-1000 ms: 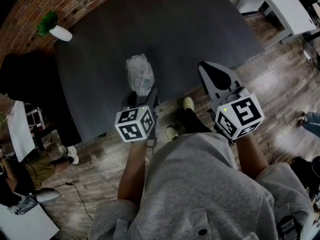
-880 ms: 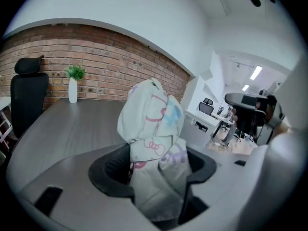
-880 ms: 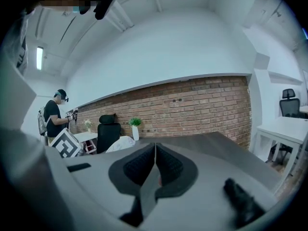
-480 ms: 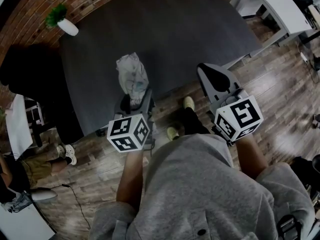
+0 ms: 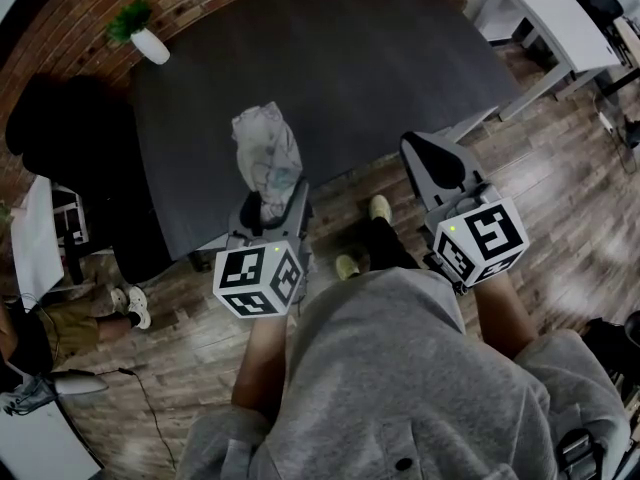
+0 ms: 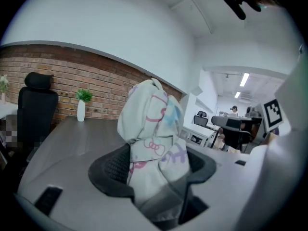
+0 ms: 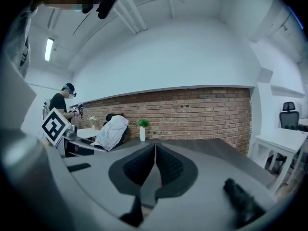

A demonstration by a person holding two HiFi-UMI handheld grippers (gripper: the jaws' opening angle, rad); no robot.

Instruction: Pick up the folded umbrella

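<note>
grey table, brick wall; left gripper tight on folded umbrella; right gripper, jaws together

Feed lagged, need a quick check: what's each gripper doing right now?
Left gripper: closed on the white cartoon-print folded fabric umbrella.
Right gripper: closed, empty.

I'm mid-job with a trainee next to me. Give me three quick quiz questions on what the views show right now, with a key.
1. Multiple choice: what does the left gripper hold? A) a bottle B) a folded umbrella C) nothing
2. True or false: the right gripper has its jaws wide apart.
3. Fill in: the white vase with the green plant stands on the dark table, near the ____ wall.
Key: 1 B. 2 False: the jaws are together with nothing between them. 3 Brick.
</note>
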